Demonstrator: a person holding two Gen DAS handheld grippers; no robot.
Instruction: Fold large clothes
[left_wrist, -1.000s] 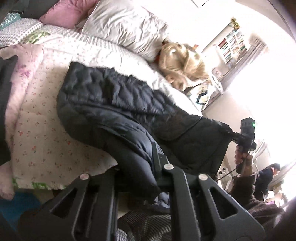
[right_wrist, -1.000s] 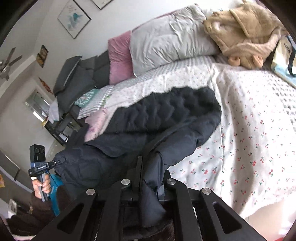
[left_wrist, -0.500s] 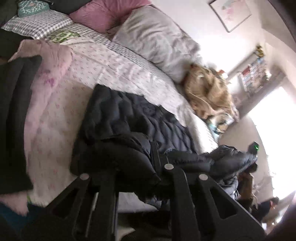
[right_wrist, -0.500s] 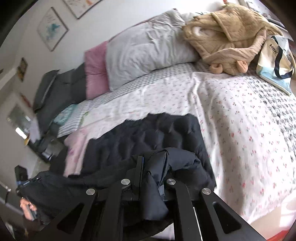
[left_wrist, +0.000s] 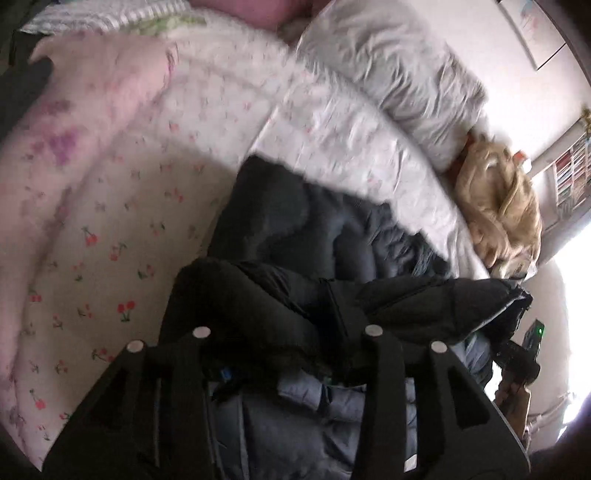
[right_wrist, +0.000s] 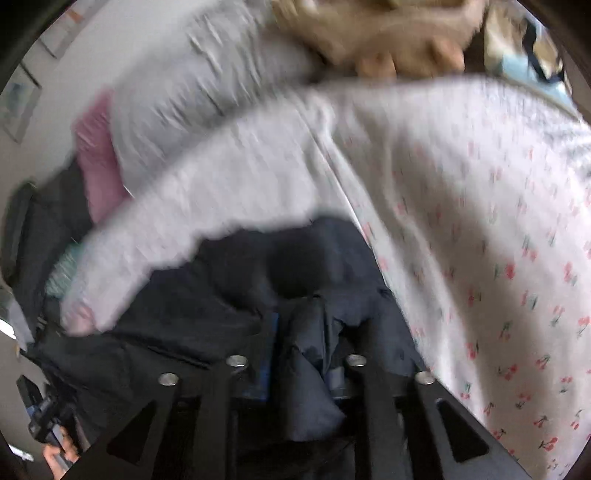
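A large dark quilted jacket (left_wrist: 314, 236) lies on a bed with a cherry-print cover (left_wrist: 122, 229). My left gripper (left_wrist: 288, 325) is shut on a bunched edge of the jacket, held low over the part that lies flat. My right gripper (right_wrist: 299, 354) is shut on another fold of the same jacket (right_wrist: 295, 266), close above the bed cover (right_wrist: 480, 258). The right gripper also shows in the left wrist view (left_wrist: 517, 354) at the jacket's far corner. The left gripper shows in the right wrist view (right_wrist: 48, 424) at the lower left. Both views are blurred.
A grey pillow (left_wrist: 388, 70) and a pink pillow (right_wrist: 99, 162) lie at the head of the bed. A tan fleece garment (left_wrist: 502, 206) lies beside the pillow. A pale tote bag (right_wrist: 524, 48) is at the far right. Dark items (right_wrist: 33, 229) sit left of the bed.
Both grippers have carried the jacket's lower edge forward and down over its upper part, doubling it over. The bed now fills both views, much closer than before.
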